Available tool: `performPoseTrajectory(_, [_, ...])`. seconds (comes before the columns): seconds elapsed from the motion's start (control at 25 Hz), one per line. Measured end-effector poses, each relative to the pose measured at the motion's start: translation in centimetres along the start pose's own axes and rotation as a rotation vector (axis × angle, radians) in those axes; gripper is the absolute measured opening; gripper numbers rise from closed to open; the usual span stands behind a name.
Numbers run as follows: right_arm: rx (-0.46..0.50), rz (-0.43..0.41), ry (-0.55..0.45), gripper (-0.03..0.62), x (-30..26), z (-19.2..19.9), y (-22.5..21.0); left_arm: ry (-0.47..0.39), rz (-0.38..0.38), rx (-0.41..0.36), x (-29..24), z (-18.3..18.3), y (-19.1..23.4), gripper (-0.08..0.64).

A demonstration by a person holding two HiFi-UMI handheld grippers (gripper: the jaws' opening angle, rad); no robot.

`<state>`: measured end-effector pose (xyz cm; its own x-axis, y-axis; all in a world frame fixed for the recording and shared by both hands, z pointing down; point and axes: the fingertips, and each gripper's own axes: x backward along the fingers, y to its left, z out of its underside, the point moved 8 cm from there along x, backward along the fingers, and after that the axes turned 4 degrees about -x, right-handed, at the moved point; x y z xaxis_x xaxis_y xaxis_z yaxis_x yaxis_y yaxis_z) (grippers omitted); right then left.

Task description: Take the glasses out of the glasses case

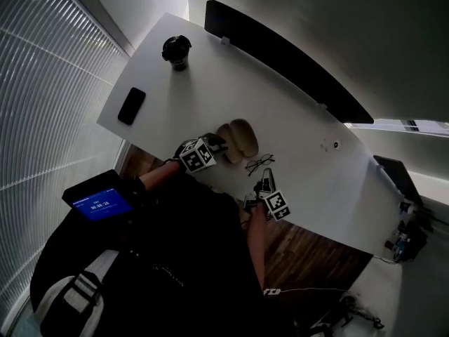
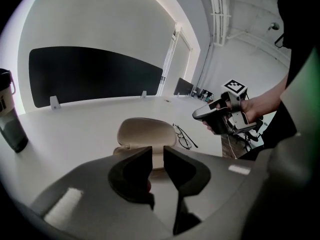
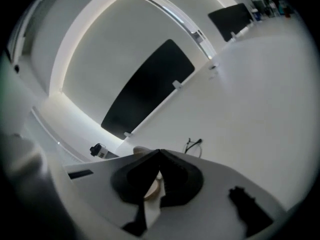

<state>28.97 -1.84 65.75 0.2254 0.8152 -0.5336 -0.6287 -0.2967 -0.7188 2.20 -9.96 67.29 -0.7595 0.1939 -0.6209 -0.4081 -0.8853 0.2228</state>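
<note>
The glasses (image 1: 259, 163) were found on the table (image 1: 309, 153), at four o'clock of the open case (image 1: 238, 139). Removal was judged complete. The right gripper (image 3: 159, 155) was pressed together and empty. The left gripper (image 2: 157, 153) was narrowly parted and empty. Only withdrawal was judged outstanding.

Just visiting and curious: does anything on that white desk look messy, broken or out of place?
Nothing stands out. The glasses lie on the desk beside the open beige case. The phone lies flat and the dark bottle stands upright; nothing spilled or broken shows.
</note>
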Motion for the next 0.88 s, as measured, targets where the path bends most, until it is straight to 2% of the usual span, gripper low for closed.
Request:
performPoseTrajectory(0.08, [0.121,-0.051,0.007,0.009,-0.3,0.8,2.3,-0.011,-0.009,0.003,0.7,0.5,0.2,0.078])
performPoseTrajectory(0.2, [0.268,-0.077,0.022,0.008,-0.8,2.3,4.4,-0.022,-0.01,0.001,1.5,1.3,0.3,0.077])
performPoseTrajectory(0.4, [0.266,-0.105,0.024,0.008,-1.2,4.5,5.9,-0.036,0.004,-0.013,2.9,2.6,0.0,0.077])
performPoseTrajectory(0.6, [0.247,-0.133,-0.003,0.008,-0.6,4.3,6.2,-0.056,0.01,-0.059,3.3,2.6,0.2,0.077])
performPoseTrajectory(0.88, [0.239,-0.092,-0.013,0.008,0.1,3.8,5.3,-0.055,0.001,-0.056,4.1,3.8,0.7,0.075])
